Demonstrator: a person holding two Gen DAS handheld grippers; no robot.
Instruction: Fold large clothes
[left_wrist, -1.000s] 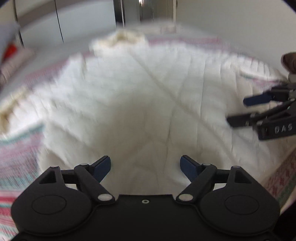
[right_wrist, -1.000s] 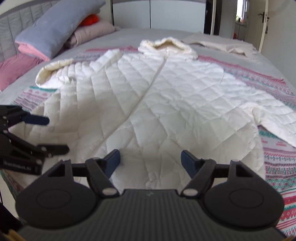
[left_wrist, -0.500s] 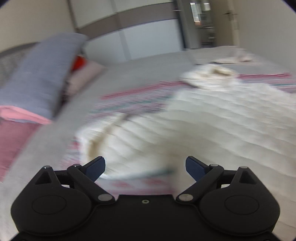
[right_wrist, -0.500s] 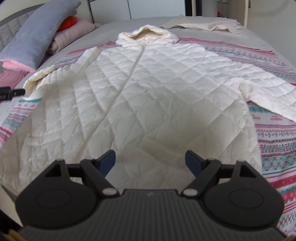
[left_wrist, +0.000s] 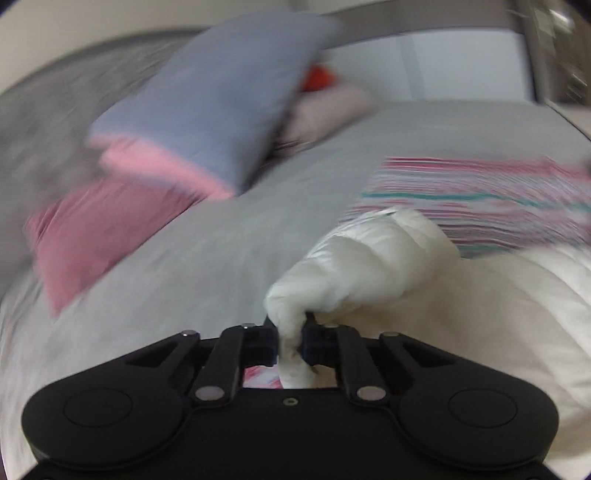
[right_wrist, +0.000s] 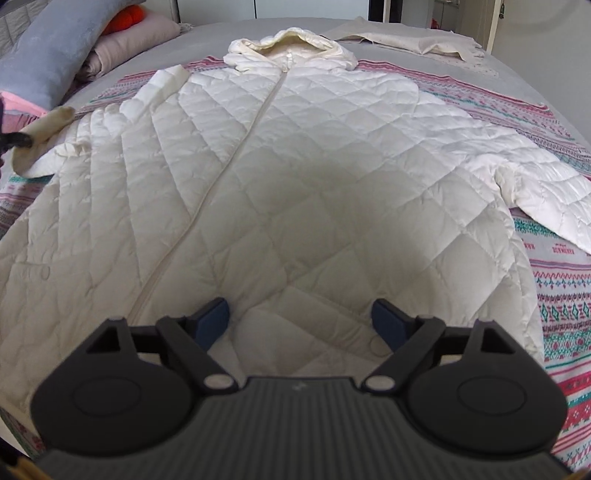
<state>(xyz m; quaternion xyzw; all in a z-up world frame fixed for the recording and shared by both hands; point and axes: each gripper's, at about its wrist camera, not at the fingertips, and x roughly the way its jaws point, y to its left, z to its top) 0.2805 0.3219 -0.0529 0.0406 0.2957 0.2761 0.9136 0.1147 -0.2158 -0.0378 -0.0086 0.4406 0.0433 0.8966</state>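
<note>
I see the white quilted coat (right_wrist: 295, 177) lying flat, front side up, over the patterned blanket (right_wrist: 576, 306), and it fills the middle of the right wrist view, with its hood (right_wrist: 291, 44) at the top centre and one sleeve going to the right edge of the frame. My left gripper (left_wrist: 290, 341) has just closed, and its jaws are now clamped on the cuff of the other sleeve (left_wrist: 369, 266), which comes out from between them in the lower centre of the left wrist view; this view is blurred. My right gripper (right_wrist: 301, 323) is low in its frame above the bottom part of the coat, its jaws have been opening and are wide apart, and nothing is pressed between them. A grey-blue pillow (left_wrist: 221, 92) and a pink pillow (left_wrist: 88, 236) are in the upper left of the left wrist view, on the grey bed sheet (left_wrist: 207, 258).
</note>
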